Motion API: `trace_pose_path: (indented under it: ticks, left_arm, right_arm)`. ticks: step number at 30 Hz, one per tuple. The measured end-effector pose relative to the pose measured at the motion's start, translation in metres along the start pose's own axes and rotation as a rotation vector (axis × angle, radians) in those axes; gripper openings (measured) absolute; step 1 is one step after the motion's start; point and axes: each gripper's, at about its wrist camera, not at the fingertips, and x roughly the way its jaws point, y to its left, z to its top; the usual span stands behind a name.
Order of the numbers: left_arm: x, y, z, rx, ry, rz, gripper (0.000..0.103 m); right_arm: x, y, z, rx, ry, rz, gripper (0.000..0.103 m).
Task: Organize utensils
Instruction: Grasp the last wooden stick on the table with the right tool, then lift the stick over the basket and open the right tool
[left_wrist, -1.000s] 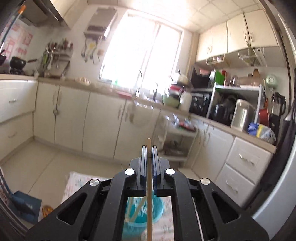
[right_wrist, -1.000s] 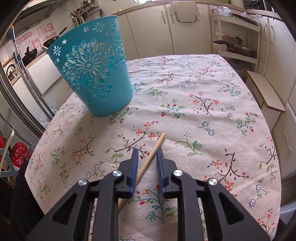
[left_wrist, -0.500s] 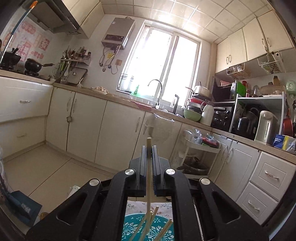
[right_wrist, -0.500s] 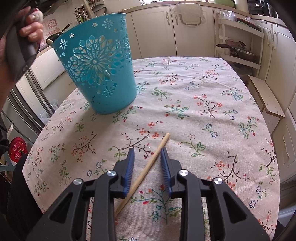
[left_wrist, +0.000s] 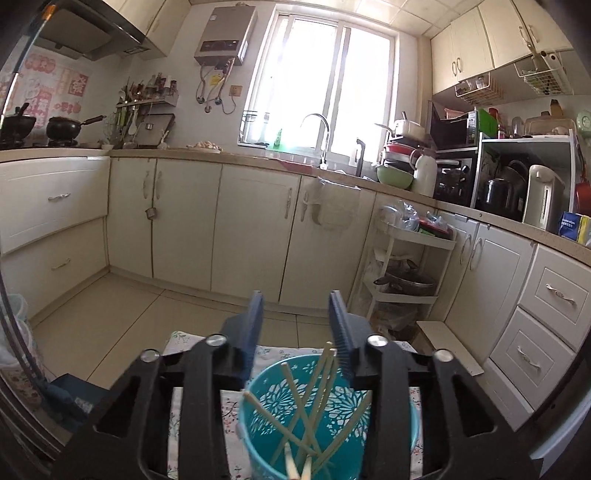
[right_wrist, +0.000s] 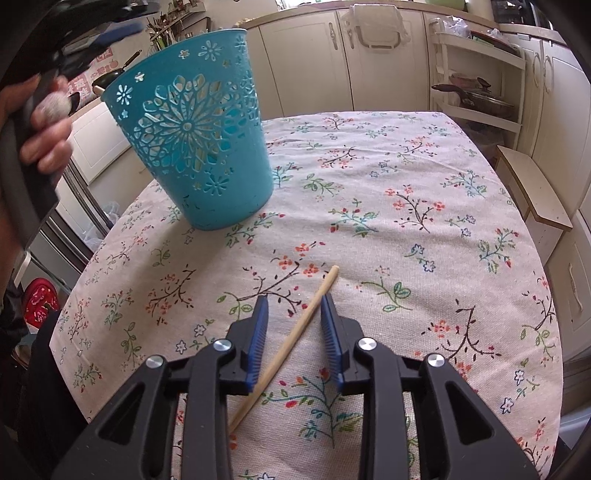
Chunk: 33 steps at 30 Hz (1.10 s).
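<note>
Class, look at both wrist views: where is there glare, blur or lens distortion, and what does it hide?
Left wrist view: the window is blown out, hiding what lies outside; cabinet lines bow from the fisheye; the chopsticks at the bottom edge are blurred. Right wrist view: even light; the hand at the left edge is blurred; the table edge curves.

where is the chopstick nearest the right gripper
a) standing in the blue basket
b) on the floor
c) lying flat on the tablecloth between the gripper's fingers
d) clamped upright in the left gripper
c: the chopstick lies flat on the flowered tablecloth, running between the open fingers of the right gripper, untouched by either pad.
</note>
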Motion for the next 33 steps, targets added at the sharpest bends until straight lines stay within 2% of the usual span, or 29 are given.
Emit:
trace_pose_path:
  ticks: [1,7,9,10,12,15,18,22,24,27,33]
  left_arm:
    - [-0.011,0.007,-0.001,-0.004,-0.011,0.016,0.055]
    - [-0.057,0.055,-0.021,-0.048,0.002,0.092,0.076]
    - [-0.06,0.077,-0.037,-0.085,0.059,0.114,0.077]
    - [-0.058,0.087,-0.047,-0.108,0.104,0.125,0.078]
    - [-0.051,0.103,-0.067,-0.149,0.192,0.134,0.078]
    - [-0.038,0.115,-0.097,-0.175,0.319,0.141,0.079]
    - [-0.025,0.117,-0.116,-0.166,0.396,0.145,0.083]
    - [-0.008,0.114,-0.134,-0.146,0.465,0.163,0.086]
    - [0.0,0.111,-0.139,-0.138,0.495,0.175,0.087]
    - [0.007,0.109,-0.149,-0.131,0.538,0.18,0.088]
    - [0.011,0.105,-0.151,-0.119,0.564,0.185,0.09]
  right_arm:
    - [0.0,-0.001,0.0,0.004,0.0,0.004,0.03]
    - [0.001,0.0,0.002,0.007,0.012,-0.007,0.03]
    - [0.003,0.006,0.004,-0.033,0.025,-0.028,0.026]
    - [0.005,0.009,0.005,-0.069,0.04,-0.03,0.016]
    - [0.008,0.016,0.009,-0.159,0.083,-0.002,0.011]
    - [0.011,0.021,0.013,-0.269,0.14,0.042,0.011]
    - [0.01,0.014,0.017,-0.257,0.183,0.026,0.012]
    - [0.01,0.009,0.015,-0.157,0.172,-0.01,0.014]
    - [0.01,0.012,0.012,-0.156,0.151,-0.035,0.014]
    - [0.008,0.017,0.009,-0.188,0.139,-0.046,0.007]
    - [-0.003,0.006,0.012,-0.109,0.124,0.05,0.005]
